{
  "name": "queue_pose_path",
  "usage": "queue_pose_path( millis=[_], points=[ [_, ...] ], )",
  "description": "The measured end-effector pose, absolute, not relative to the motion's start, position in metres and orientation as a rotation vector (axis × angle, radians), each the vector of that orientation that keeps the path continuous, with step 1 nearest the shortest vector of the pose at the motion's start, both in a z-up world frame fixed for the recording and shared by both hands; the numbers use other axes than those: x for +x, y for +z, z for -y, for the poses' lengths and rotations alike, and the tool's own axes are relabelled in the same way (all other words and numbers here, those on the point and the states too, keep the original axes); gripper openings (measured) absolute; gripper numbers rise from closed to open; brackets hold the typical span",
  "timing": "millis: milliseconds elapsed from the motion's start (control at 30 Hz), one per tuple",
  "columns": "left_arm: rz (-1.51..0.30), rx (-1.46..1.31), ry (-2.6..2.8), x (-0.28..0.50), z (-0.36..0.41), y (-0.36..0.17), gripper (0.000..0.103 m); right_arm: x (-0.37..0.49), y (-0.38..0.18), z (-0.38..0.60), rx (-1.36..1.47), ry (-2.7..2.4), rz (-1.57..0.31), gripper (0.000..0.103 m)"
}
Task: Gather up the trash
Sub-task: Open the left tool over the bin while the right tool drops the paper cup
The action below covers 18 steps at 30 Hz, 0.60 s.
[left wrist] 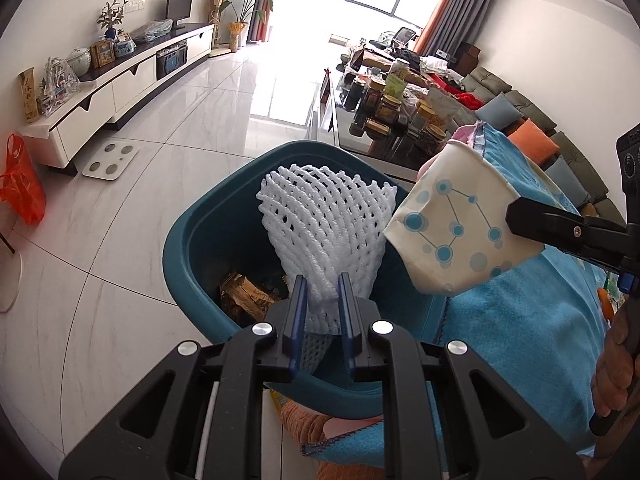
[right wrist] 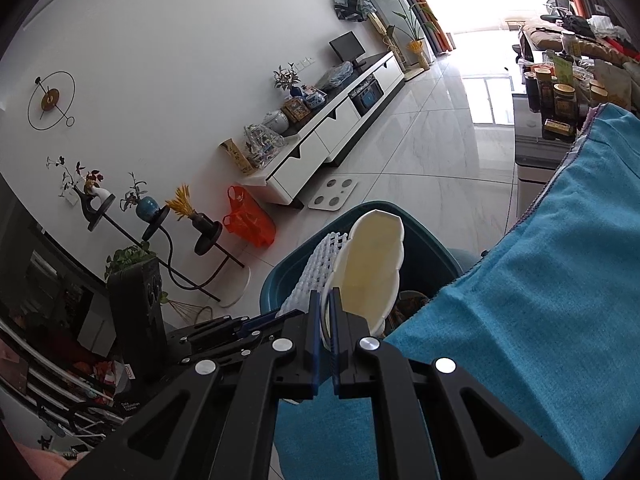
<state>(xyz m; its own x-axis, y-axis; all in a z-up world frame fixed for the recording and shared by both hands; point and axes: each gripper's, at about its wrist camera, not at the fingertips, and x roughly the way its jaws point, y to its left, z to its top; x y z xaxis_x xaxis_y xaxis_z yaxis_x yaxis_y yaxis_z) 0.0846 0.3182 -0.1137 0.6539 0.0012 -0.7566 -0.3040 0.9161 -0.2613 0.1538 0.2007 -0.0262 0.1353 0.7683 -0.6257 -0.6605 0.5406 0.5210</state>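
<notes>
My left gripper is shut on a white foam fruit net and holds it above the open teal trash bin. My right gripper is shut on the rim of a squashed paper cup; in the left wrist view the cup shows blue dot patterns and hangs over the bin's right side, with the right gripper's finger on it. The net and bin also show in the right wrist view. Crumpled brown trash lies inside the bin.
A blue towel covers the surface to the right of the bin. A coffee table with jars stands beyond. A white scale, an orange plastic bag and a TV cabinet are on the left.
</notes>
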Motion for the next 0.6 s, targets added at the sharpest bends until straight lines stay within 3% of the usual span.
queue_pose_path(
  millis=[167, 233, 467, 600],
  points=[
    [-0.874, -0.385, 0.182, 0.1, -0.323, -0.123, 0.033, 0.16, -0.038, -0.217, 0.089, 1.005, -1.037, 0.007],
    [-0.882, -0.382, 0.188, 0.105, -0.323, -0.125, 0.034, 0.161, -0.04, -0.222, 0.08, 0.995, -1.045, 0.016],
    [-0.866, -0.382, 0.202, 0.112, -0.323, -0.122, 0.038, 0.152, -0.029, -0.208, 0.076, 0.994, -0.995, 0.021],
    [-0.804, -0.337, 0.182, 0.105, -0.31, -0.104, 0.047, 0.142, -0.017, -0.183, 0.085, 0.989, -0.949, 0.028]
  ],
)
